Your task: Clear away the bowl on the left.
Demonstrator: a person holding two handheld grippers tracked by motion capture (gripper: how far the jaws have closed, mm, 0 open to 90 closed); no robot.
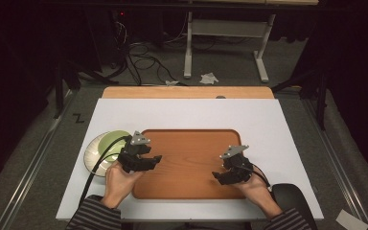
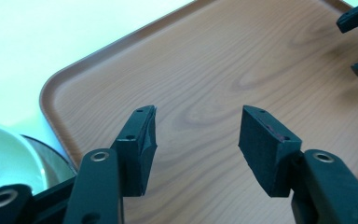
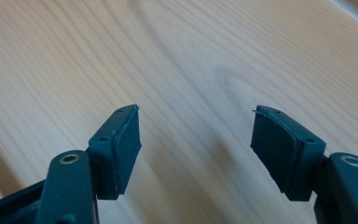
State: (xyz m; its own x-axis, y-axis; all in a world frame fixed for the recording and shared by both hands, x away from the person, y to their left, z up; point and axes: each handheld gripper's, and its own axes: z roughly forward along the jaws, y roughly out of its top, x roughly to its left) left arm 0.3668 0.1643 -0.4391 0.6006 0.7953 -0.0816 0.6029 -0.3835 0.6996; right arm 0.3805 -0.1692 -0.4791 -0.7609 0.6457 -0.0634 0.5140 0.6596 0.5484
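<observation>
A wooden tray (image 1: 191, 143) lies on the white table top, bare inside. My left gripper (image 1: 156, 159) hangs over the tray's left part, held in a hand, jaws open with nothing between them (image 2: 196, 126). My right gripper (image 1: 216, 175) hovers over the tray's right front part, also open and empty (image 3: 196, 126). The tray's grain (image 3: 205, 60) lies beneath the right jaws. A stack of plates with a light green one on top (image 1: 101, 148) sits just left of the tray, and its rim (image 2: 9, 154) shows at the lower left of the left gripper view.
The white board (image 1: 268, 120) rests on a wooden table whose far edge (image 1: 187, 92) shows beyond it. A dark round object (image 1: 292, 196) sits at the front right corner. Cables and a desk frame (image 1: 225, 33) stand on the floor behind the table.
</observation>
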